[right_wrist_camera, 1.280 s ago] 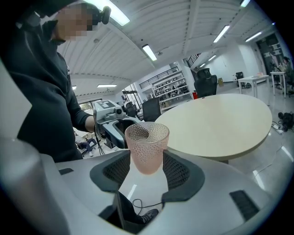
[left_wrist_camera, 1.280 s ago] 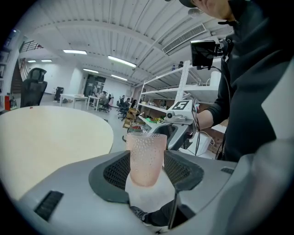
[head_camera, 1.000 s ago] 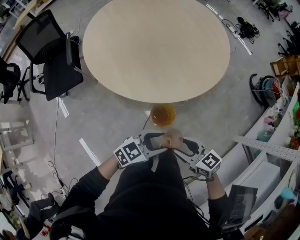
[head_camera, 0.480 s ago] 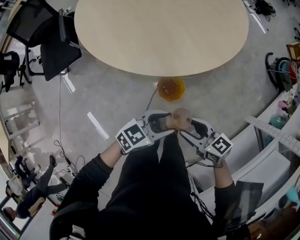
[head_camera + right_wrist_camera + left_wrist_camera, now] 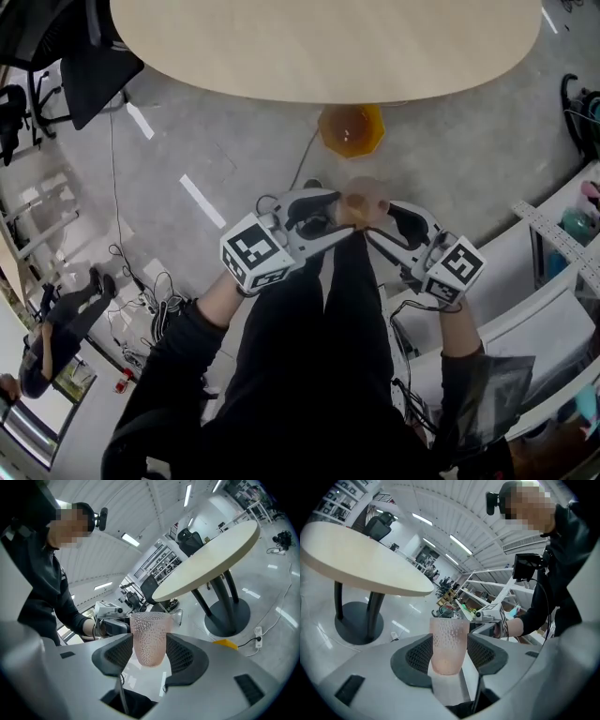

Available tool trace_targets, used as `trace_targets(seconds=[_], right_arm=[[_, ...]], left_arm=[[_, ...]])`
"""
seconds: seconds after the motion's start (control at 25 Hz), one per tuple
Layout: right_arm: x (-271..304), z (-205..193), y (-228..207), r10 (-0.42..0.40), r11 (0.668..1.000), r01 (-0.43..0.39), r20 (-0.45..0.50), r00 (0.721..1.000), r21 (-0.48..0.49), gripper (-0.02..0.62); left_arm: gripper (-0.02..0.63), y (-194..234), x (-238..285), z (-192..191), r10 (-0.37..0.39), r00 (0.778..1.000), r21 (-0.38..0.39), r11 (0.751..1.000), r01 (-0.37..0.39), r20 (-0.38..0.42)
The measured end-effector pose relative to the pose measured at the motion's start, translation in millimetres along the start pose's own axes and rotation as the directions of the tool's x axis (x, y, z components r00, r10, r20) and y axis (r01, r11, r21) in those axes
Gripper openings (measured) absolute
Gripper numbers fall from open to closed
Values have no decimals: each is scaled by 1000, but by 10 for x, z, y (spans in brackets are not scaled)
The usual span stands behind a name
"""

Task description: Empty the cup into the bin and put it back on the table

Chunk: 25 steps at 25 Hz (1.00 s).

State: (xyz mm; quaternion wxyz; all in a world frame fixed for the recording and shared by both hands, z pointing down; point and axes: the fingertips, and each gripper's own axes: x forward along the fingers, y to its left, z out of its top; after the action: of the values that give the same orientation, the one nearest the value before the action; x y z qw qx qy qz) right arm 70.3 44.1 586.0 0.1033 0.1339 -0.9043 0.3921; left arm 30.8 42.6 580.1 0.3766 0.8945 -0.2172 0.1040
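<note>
Carry-to-bin step; pour not yet done. Clamping cup [image 5: 364, 201] upright in both left gripper [image 5: 330, 216] and right gripper [image 5: 392, 225], mid-air, short of orange bin [image 5: 352, 129] beside table [image 5: 328, 47] edge. Next, probably: reach over bin, tip mouth down.

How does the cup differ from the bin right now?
The cup is pale pink and dimpled; the bin is orange. The cup is held up between the left hand-held gripper and the right hand-held gripper; the bin stands on the floor by the table. The cup looks smaller than the bin. Both are translucent.
</note>
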Motion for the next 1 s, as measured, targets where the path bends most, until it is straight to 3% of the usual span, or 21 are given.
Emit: trace_targets(seconds=[0.56,1.0], right_arm=[[301,-593,-638,8,994,-14,56,998,108,215],[138,-664,-825,-38,989,12,171,985,148,215]], left_arm=[[233,635,264,-670,47,996,-204,979,-30,77],[233,656,516,-696,25,1000,-198,980,-23,4]])
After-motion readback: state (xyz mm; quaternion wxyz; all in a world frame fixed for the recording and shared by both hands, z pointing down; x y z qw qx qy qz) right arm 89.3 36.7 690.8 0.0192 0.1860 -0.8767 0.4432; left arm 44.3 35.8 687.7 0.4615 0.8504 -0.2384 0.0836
